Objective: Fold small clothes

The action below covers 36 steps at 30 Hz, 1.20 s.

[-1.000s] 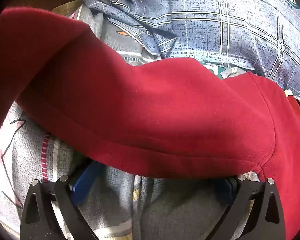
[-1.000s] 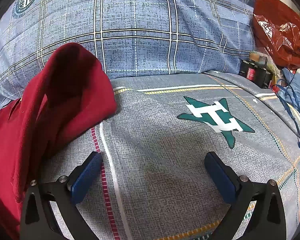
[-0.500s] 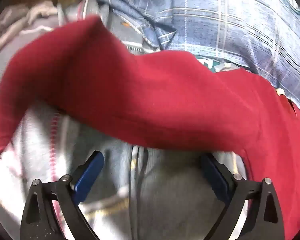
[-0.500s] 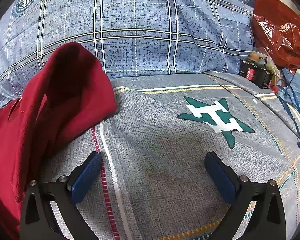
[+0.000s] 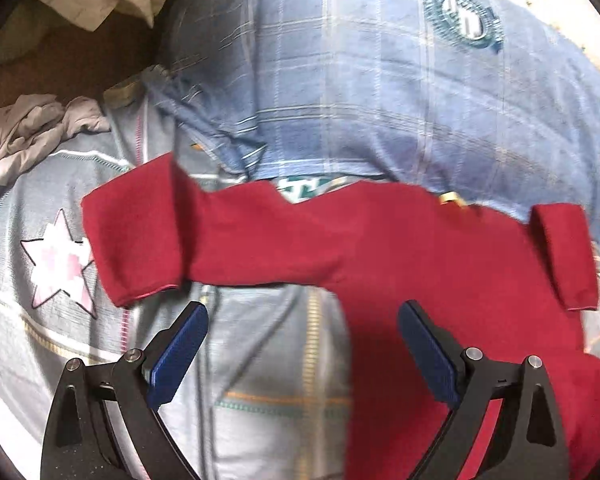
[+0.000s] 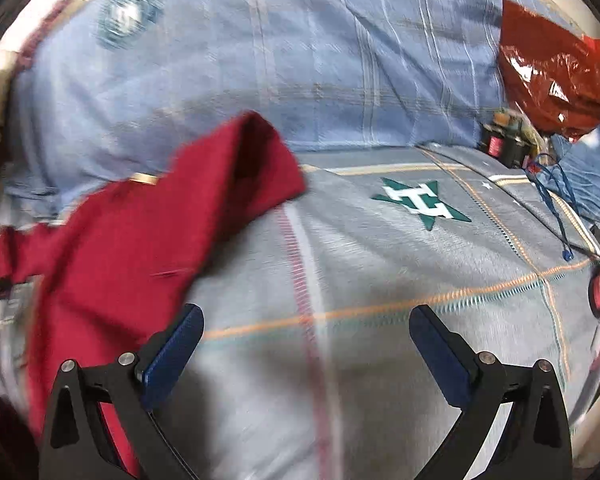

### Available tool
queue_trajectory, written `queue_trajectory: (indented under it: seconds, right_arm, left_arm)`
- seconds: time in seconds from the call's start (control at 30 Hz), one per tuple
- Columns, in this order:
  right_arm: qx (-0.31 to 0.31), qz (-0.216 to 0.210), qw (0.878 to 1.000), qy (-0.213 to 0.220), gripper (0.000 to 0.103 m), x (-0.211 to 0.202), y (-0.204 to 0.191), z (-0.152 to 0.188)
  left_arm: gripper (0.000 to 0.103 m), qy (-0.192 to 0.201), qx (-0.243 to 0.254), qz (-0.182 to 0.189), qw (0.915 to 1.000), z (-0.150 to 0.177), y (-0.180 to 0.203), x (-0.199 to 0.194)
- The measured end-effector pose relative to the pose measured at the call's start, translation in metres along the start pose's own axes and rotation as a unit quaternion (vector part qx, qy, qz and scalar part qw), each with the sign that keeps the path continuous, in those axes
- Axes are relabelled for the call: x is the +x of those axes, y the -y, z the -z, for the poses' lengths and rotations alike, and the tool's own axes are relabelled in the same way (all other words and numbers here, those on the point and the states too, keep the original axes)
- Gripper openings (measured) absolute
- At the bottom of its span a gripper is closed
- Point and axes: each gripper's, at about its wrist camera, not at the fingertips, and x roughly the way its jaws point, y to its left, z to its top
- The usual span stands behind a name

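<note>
A small red shirt (image 5: 380, 248) lies spread on the grey bedsheet (image 5: 260, 380), its left sleeve (image 5: 132, 236) stretched out flat and its right sleeve (image 5: 564, 256) folded down. My left gripper (image 5: 302, 340) is open and empty above the sheet, just below the left sleeve, with its right finger over the shirt's body. In the right wrist view the shirt (image 6: 140, 240) lies at the left with its right sleeve bunched up. My right gripper (image 6: 306, 340) is open and empty over bare sheet to the right of the shirt.
A blue checked pillow (image 5: 380, 80) lies behind the shirt. Crumpled grey cloth (image 5: 24, 136) sits at the far left. A red plastic bag (image 6: 552, 68), a small black and red device (image 6: 500, 144) and a blue cord (image 6: 556, 208) lie at the right.
The red sleeve, draped close over my left gripper a second ago, now lies flat on the sheet. Both grippers have drawn back; the views are motion-blurred.
</note>
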Motion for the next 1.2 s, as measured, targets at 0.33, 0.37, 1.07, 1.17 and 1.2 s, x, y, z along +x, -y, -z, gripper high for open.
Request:
queue_trajectory:
  seconds: [0.33, 0.37, 1.07, 1.17, 1.2]
  right_arm:
    - [-0.043, -0.104, 0.994, -0.005, 0.103, -0.024, -0.090, -0.008]
    - [-0.042, -0.110, 0.993, -0.011, 0.103, -0.018, -0.102, -0.010]
    - [-0.060, -0.161, 0.985, 0.009, 0.103, 0.037, -0.198, -0.033]
    - [-0.062, -0.136, 0.989, 0.004, 0.102, 0.060, -0.206, -0.034]
    - [-0.060, -0.137, 0.989, 0.002, 0.102, 0.068, -0.206, -0.033]
  left_arm:
    - [0.096, 0.008, 0.006, 0.008, 0.9999, -0.004, 0.016, -0.014]
    - [0.096, 0.008, 0.008, 0.003, 0.9999, -0.007, 0.018, -0.010]
    - [0.096, -0.010, -0.009, -0.036, 0.9993, -0.023, 0.006, 0.062]
    - [0.096, -0.009, -0.009, -0.043, 0.9990, -0.026, 0.006, 0.070]
    - [0.096, -0.009, -0.010, -0.044, 0.9990, -0.025, 0.005, 0.071]
